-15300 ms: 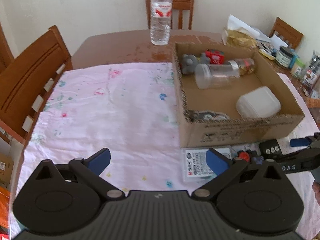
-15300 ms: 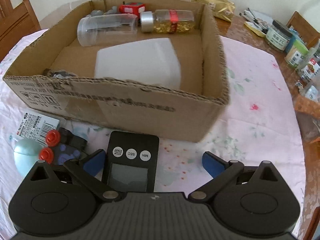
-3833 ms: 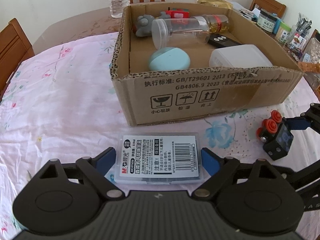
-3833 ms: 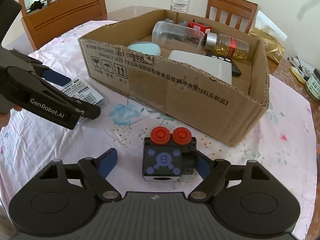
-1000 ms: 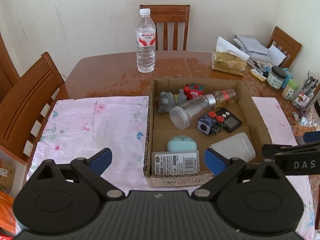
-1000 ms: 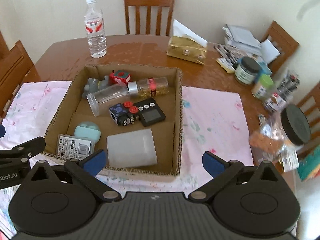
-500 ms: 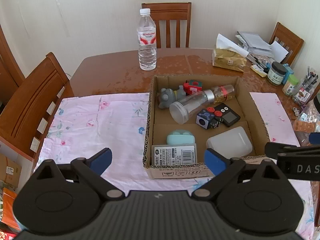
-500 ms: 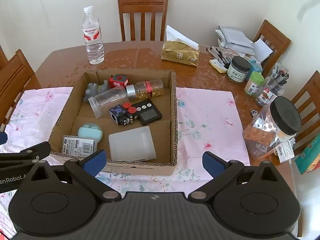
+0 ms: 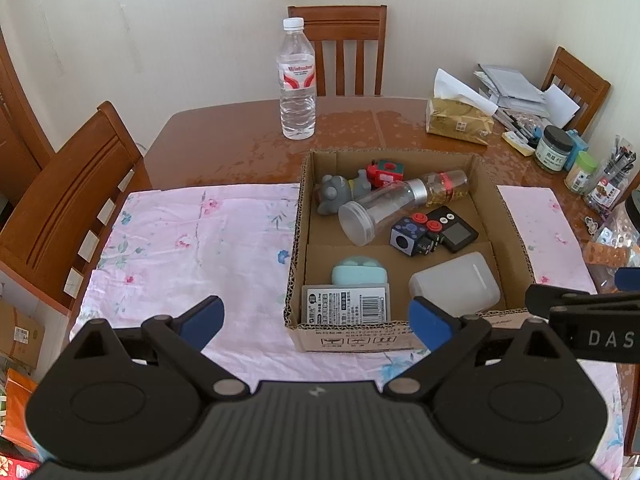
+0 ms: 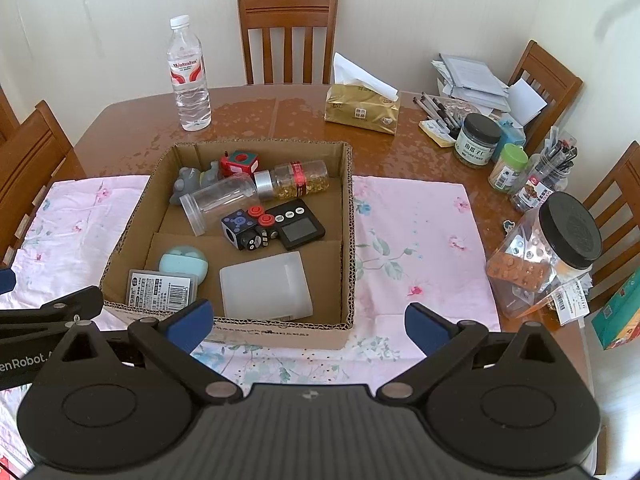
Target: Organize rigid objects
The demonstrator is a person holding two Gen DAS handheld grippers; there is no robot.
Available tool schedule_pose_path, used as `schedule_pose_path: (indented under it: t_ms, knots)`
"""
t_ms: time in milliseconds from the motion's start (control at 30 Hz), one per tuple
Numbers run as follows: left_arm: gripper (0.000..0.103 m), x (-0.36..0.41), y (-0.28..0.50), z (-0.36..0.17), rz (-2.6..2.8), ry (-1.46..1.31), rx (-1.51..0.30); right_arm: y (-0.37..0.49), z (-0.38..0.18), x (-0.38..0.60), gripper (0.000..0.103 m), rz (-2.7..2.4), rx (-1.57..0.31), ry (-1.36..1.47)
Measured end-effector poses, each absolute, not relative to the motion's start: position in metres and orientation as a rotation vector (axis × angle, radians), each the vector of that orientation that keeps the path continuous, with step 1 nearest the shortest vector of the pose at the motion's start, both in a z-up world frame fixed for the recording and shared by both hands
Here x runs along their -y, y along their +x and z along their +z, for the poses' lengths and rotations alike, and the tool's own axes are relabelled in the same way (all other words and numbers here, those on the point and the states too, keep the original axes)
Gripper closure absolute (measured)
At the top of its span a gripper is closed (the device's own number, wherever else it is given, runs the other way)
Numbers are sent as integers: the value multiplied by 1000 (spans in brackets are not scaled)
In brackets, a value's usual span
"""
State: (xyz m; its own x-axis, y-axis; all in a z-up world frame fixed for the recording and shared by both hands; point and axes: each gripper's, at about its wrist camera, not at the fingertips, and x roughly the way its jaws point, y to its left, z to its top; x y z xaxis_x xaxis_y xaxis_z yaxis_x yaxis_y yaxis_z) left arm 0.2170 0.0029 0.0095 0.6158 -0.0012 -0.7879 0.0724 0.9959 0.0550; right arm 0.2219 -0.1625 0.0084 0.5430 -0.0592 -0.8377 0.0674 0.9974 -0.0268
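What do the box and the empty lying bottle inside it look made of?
Box: brown corrugated cardboard, matte; fluted edges show along the rim. Empty lying bottle: looks like clear plastic, see-through and smooth, though glass can't be ruled out.

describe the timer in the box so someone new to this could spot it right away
Look in the cardboard box on the pink cloth. In its far half, right of the red-knobbed cube, lies the timer: flat and black, the only thing with a grey screen and three white buttons.

In the cardboard box (image 10: 347,240), the labelled case (image 10: 162,289) lies front-left, the timer (image 10: 296,229) behind the plastic container (image 10: 266,286), and the water bottle (image 10: 189,76) stands behind the box.
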Motion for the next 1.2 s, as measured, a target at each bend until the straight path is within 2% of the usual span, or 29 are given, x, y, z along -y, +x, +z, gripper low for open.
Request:
schedule_pose_path:
  t_ms: [1200]
  knots:
    - [5,-2,217,10,-34,82,-909,223,9,162,0,-70,-989,4]
